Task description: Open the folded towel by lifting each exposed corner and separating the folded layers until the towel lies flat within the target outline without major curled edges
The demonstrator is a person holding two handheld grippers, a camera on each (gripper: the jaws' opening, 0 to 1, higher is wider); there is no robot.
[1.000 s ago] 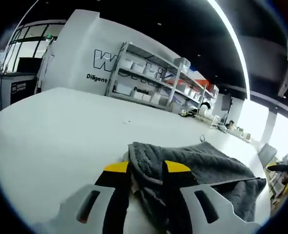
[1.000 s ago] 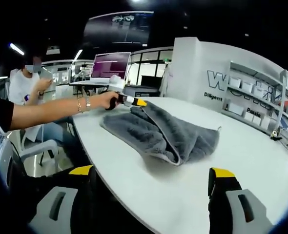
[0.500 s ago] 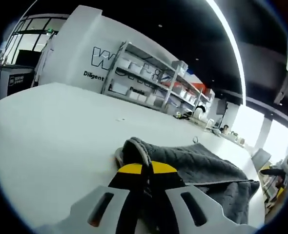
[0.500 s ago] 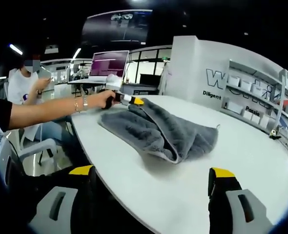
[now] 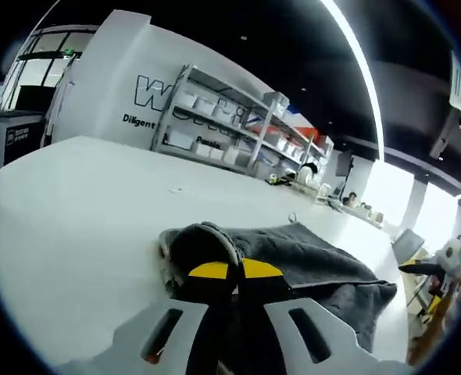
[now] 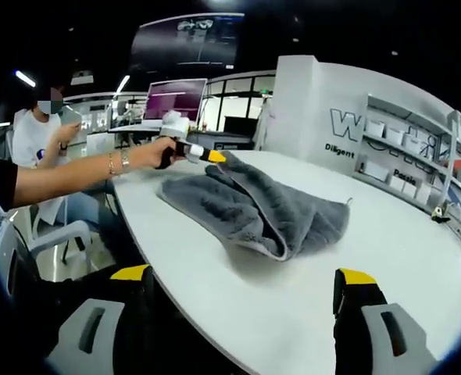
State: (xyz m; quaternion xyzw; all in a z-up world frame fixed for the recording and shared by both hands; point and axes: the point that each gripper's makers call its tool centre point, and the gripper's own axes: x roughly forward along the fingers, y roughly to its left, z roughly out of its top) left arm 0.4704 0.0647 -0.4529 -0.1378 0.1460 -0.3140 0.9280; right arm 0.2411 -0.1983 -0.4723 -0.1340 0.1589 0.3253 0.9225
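Note:
A dark grey folded towel point(image 6: 254, 207) lies on the white table point(image 6: 309, 305), its top layer pulled up at the far left corner. In the left gripper view my left gripper point(image 5: 234, 270) is shut on that towel corner point(image 5: 203, 242), with the rest of the towel point(image 5: 324, 266) spreading away to the right. The right gripper view shows the left gripper point(image 6: 209, 156) held in a person's hand at the towel's far corner. My right gripper point(image 6: 242, 285) stands open near the table's front edge, a good way short of the towel, with nothing between its yellow-tipped fingers point(image 6: 354, 280).
A seated person point(image 6: 35, 133) and a laptop point(image 6: 176, 101) on another desk are behind the table to the left. Shelving racks point(image 5: 230, 129) with boxes line the far wall. Small items point(image 5: 293, 178) lie at the table's far end.
My left gripper closed on the towel corner and has drawn it up and leftward, so the top layer rises. The right gripper has stayed put.

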